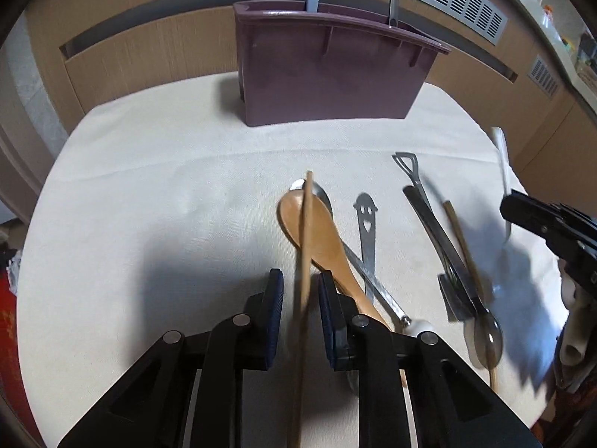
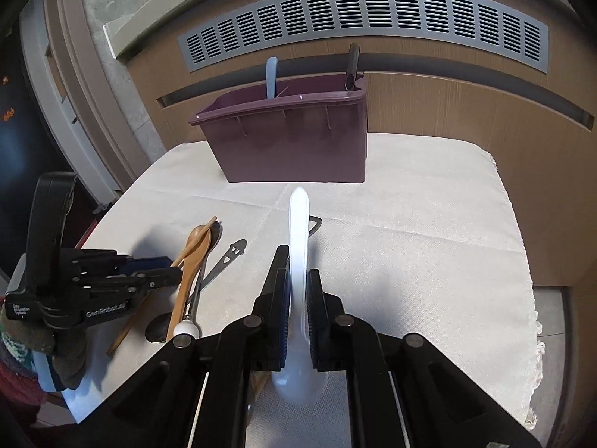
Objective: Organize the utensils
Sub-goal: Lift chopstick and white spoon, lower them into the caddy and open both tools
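Chopstick point(image 1: 306, 239) running up the lower centre of the left wrist view, between the parted fingers of the left gripper point(image 1: 300, 291); contact with the pads impossible to tell. White spoon point(image 2: 298, 261) clamped in the right gripper point(image 2: 297, 291), centre of the right wrist view. Purple caddy point(image 2: 294, 142) standing upper centre on the white cloth point(image 2: 429, 242). Wooden spoon point(image 1: 317, 231) lying mid-frame, crossing a metal spoon point(image 1: 358, 265).

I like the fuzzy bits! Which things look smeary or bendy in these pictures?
Left wrist view: the thin wooden chopstick between the left gripper fingers is smeared, and the dark shadow at right is blurry. Right wrist view: the white ceramic spoon glares bright; the grey slotted vent curves.
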Demonstrator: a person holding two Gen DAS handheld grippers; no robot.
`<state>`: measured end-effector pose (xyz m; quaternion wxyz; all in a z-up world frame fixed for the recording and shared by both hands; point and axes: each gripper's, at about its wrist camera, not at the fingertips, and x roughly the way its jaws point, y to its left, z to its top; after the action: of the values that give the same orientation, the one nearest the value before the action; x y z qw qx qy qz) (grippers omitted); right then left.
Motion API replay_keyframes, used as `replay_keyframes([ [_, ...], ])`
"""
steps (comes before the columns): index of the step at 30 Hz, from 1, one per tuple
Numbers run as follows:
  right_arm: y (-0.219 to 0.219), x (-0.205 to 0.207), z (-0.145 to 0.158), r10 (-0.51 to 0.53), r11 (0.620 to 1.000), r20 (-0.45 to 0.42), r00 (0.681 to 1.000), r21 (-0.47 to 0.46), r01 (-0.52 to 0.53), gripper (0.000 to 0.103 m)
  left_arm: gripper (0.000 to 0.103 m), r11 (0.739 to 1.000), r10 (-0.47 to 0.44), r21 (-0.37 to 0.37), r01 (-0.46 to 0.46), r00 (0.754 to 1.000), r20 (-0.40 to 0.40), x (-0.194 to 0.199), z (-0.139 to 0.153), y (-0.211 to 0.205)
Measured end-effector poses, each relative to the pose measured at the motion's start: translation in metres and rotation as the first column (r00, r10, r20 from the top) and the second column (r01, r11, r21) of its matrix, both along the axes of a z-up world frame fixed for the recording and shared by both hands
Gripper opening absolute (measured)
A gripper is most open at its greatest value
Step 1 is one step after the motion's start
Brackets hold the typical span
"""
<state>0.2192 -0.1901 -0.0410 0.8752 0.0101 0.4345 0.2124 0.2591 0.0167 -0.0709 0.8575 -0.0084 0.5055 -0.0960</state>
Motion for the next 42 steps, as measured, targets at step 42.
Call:
replay_keyframes([
  [42, 0.01, 0.124, 0.139, -0.095, 0.991, 0.447, 0.889, 0.129, 0.041, 0.009, 0.005, 0.908, 0.409, -0.397, -0.137, 0.507, 0.759, 0.089, 0.189, 0.03],
])
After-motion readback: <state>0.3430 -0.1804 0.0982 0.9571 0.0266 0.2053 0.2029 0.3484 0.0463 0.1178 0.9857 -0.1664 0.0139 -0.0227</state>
